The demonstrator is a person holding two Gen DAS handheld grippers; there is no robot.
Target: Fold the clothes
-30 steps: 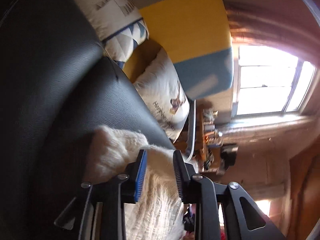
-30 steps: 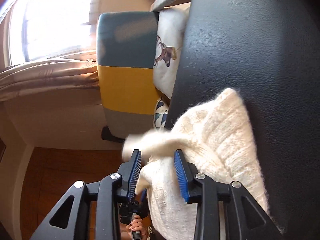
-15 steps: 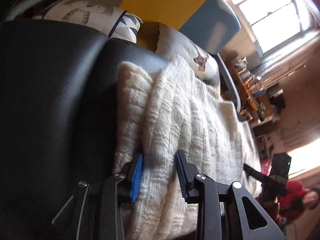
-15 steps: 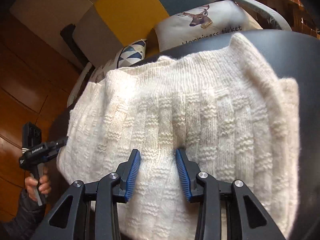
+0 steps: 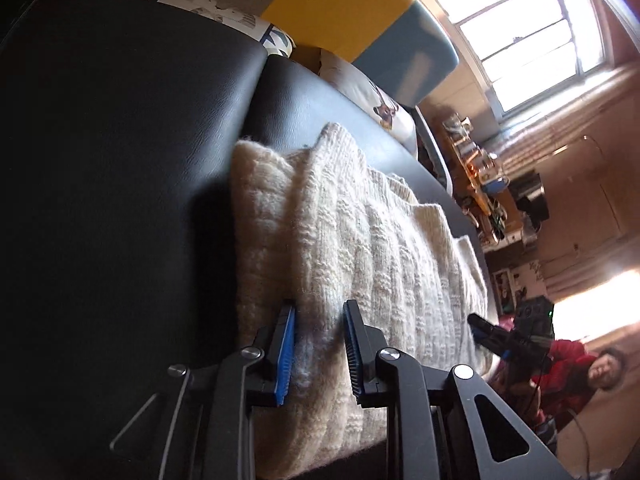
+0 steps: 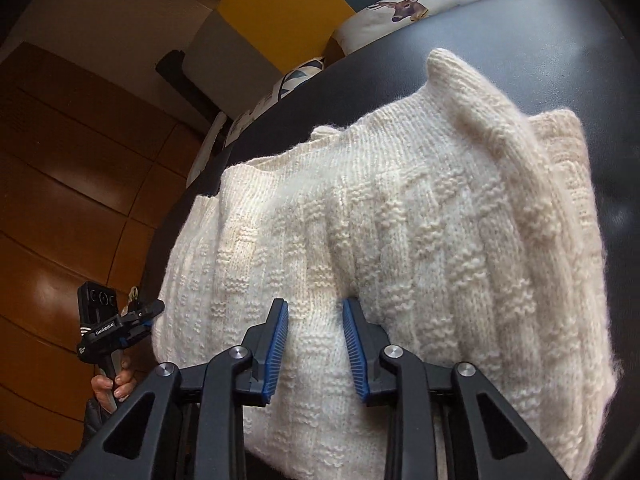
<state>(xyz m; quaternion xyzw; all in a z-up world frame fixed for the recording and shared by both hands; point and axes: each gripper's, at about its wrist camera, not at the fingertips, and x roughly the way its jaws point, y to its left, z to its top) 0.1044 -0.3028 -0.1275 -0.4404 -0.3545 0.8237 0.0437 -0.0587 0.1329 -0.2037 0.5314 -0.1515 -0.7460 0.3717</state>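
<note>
Since half a second ago little has been shifted in the left wrist view: the cream sweater is seen lying folded on the black leather seat, and a fold at its near edge is gripped between the pads of the left gripper. From the right wrist, the right gripper is seen spread apart, its pads pressed on the knit without pinching it, while the left gripper's handle is held in a hand at the sweater's left edge.

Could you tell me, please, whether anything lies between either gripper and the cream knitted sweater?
Nothing visible does. The left gripper and the right gripper both have their fingers directly at the cream knitted sweater, which lies on the black leather seat.
</note>
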